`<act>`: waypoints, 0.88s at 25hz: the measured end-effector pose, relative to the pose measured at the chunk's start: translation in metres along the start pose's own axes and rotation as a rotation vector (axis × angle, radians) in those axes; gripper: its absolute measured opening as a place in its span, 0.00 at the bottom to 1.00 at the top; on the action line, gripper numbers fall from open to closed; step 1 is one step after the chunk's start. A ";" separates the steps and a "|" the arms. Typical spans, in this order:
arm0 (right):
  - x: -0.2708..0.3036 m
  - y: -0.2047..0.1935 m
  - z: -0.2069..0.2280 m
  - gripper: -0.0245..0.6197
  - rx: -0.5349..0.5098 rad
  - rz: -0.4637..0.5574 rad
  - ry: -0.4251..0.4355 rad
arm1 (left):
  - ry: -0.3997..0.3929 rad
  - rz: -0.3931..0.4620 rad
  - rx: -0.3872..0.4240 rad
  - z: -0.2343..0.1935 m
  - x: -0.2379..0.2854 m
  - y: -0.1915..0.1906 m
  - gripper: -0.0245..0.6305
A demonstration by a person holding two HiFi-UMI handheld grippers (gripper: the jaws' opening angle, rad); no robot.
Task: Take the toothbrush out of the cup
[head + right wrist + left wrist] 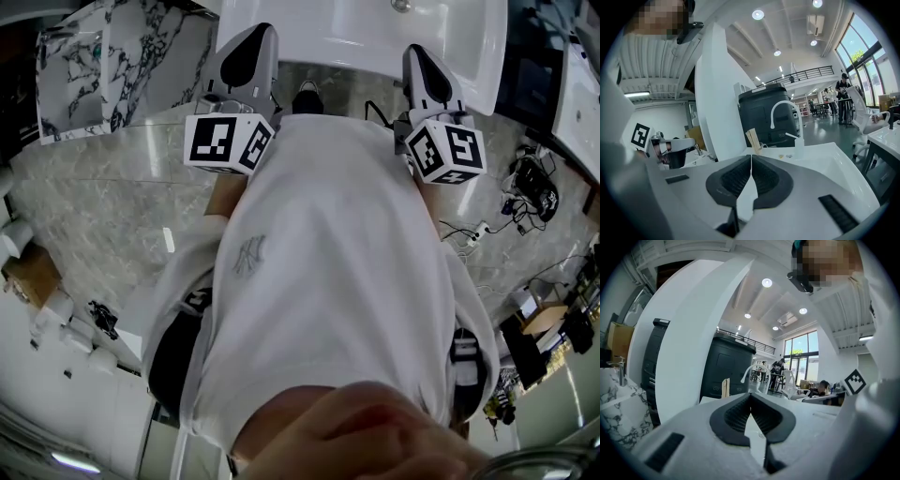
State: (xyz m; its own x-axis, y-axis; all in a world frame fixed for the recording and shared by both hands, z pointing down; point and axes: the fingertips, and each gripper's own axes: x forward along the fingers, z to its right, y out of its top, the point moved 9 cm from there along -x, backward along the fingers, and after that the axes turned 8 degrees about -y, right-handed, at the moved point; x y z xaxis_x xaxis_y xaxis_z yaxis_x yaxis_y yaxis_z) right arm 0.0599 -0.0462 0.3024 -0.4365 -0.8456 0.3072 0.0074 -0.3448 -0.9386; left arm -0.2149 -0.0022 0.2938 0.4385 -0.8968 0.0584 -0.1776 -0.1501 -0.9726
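Nothing is done yet: we face the white ceramic sink (825,157) with our grey left gripper (750,401) and right gripper (751,161) both pinched tight on nothing, while the small cup (761,146) at mid-frame holds the pale wooden toothbrush (752,137), untouched.

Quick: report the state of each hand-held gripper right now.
Left hand-held gripper: closed, jaws together, holding nothing.
Right hand-held gripper: closed, jaws together, holding nothing.

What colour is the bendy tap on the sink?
White. The tap shows best in the right gripper view.
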 end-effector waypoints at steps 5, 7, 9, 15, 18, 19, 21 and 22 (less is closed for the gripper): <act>0.019 0.002 -0.014 0.06 0.005 0.007 -0.024 | -0.013 -0.007 0.001 -0.029 0.002 0.002 0.06; 0.022 0.001 -0.017 0.06 0.006 0.005 -0.032 | -0.016 -0.006 -0.003 -0.036 0.003 0.002 0.06; 0.025 0.001 -0.019 0.06 0.005 -0.002 -0.041 | -0.018 -0.009 -0.013 -0.040 0.003 0.000 0.06; 0.030 0.000 -0.022 0.06 0.006 -0.022 -0.053 | -0.023 -0.031 -0.038 -0.048 0.007 -0.005 0.06; 0.033 -0.001 -0.020 0.06 0.008 -0.035 -0.057 | -0.022 -0.042 -0.048 -0.049 0.012 -0.007 0.06; 0.034 -0.001 -0.018 0.06 0.009 -0.038 -0.058 | -0.023 -0.046 -0.050 -0.049 0.014 -0.007 0.06; 0.036 -0.001 -0.014 0.06 0.010 -0.044 -0.056 | -0.022 -0.050 -0.052 -0.048 0.018 -0.008 0.06; 0.037 0.000 -0.011 0.06 0.010 -0.047 -0.054 | -0.021 -0.052 -0.053 -0.047 0.020 -0.007 0.06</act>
State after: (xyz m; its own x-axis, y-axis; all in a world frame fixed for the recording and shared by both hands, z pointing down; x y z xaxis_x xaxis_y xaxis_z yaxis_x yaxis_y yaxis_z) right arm 0.0335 -0.0727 0.3122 -0.3871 -0.8493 0.3589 -0.0031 -0.3881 -0.9216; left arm -0.2456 -0.0387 0.3127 0.4664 -0.8786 0.1029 -0.2004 -0.2182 -0.9551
